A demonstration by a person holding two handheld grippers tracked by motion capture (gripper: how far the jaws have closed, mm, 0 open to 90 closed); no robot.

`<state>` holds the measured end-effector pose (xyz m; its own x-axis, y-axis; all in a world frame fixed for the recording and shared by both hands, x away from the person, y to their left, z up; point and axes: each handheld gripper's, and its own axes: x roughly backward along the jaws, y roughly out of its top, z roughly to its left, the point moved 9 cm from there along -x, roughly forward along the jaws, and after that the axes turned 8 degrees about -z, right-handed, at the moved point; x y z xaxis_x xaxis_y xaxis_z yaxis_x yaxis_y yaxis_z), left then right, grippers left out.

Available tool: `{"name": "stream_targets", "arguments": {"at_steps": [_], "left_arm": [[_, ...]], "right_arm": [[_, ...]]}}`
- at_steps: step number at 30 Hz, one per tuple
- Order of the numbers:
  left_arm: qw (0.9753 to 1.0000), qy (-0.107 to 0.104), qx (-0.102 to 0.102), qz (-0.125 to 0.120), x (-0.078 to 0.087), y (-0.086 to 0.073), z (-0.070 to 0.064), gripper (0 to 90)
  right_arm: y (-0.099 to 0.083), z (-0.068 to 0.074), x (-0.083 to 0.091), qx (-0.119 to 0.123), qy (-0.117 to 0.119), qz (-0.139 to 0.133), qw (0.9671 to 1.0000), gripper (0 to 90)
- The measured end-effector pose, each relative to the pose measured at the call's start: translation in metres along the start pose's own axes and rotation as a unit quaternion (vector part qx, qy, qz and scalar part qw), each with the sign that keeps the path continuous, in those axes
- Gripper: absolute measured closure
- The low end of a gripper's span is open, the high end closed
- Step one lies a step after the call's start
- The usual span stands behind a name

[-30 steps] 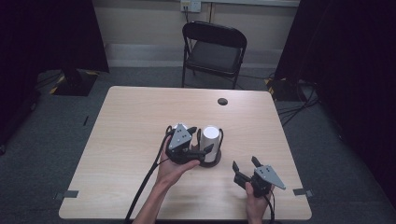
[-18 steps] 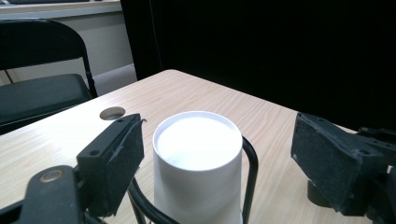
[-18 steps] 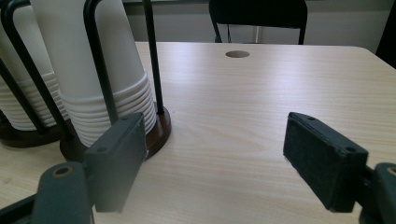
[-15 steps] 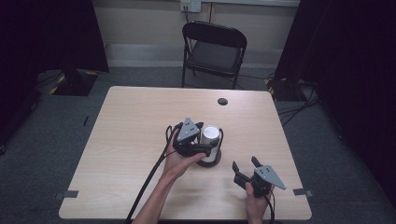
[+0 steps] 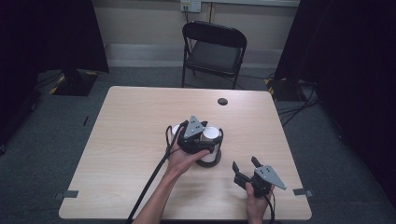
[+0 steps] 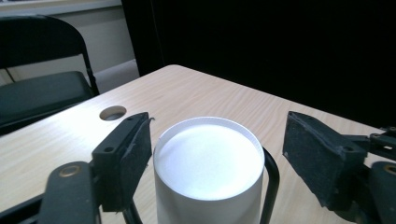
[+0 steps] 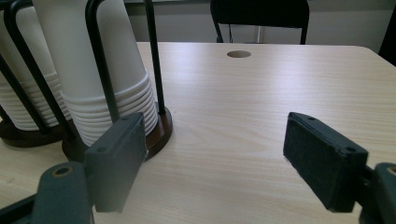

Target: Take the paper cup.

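Surface (image 5: 130,140): pale wood-grain top, lying under the high view, with a round cable hole (image 5: 222,101) sitting near its far edge.

Folding chair (image 5: 212,51): black, standing beyond the far edge of the surface, facing it.

Cup stack (image 6: 208,170): white paper cups nested upside down, standing upright inside a black wire holder (image 7: 100,70) on a dark round base (image 7: 159,135). In the right gripper view the rolled rims are showing as a band of ridges low on the stack. A second cup stack (image 7: 23,93) is standing just beside it in a holder of its own, at the left edge of that view. Both are sitting right of the surface's centre in the high view.

Left gripper (image 5: 201,138): the person's left hand (image 5: 184,158) is holding it at the top of the nearer stack. In the left gripper view its jaws are standing spread apart, one at each side of the top cup; the left pad is looking very close to the cup wall and the right pad is standing clear of it. Nothing is being gripped.

Right gripper (image 5: 245,167): the person's right hand (image 5: 254,200) is holding it low over the near right part of the surface, apart from the cups, jaws spread wide and holding nothing.

Cable (image 5: 149,182): black, trailing from the left gripper toward the near edge.
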<state>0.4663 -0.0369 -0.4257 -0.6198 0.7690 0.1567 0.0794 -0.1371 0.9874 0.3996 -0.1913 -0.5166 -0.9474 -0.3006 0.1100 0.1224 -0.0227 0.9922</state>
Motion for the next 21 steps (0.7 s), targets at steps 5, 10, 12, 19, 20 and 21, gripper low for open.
{"name": "stream_targets", "arguments": {"at_steps": [5,10,12,19,20,21], "left_arm": [[0.9999,0.003,-0.010,0.009,-0.0033,0.0003,-0.0003,26.5],[0.9999,0.007,-0.008,0.010,-0.0074,-0.0021,0.0012,29.0],[0.9999,0.006,-0.009,0.013,-0.0087,-0.0038,0.0014,28.9],[0.9997,0.012,-0.012,0.019,-0.0107,-0.0068,0.0031,33.6],[0.9997,0.011,-0.014,0.018,-0.0109,-0.0069,0.0034,34.7],[0.9997,0.011,-0.013,0.019,-0.0108,-0.0069,0.0040,35.2]], "right_arm": [[0.0001,-0.0006,0.0003,-0.004,-0.001,-0.001,1.0000,20.3],[0.0001,-0.0004,0.0004,-0.004,0.000,-0.001,1.0000,20.3],[0.0001,-0.0004,0.0005,-0.004,0.000,-0.001,1.0000,20.3],[0.0001,-0.0003,0.0008,-0.006,0.002,-0.002,1.0000,20.3],[0.0002,-0.0002,0.0008,-0.006,0.002,-0.002,1.0000,20.3],[0.0002,-0.0002,0.0008,-0.005,0.003,-0.002,1.0000,20.3]]}}
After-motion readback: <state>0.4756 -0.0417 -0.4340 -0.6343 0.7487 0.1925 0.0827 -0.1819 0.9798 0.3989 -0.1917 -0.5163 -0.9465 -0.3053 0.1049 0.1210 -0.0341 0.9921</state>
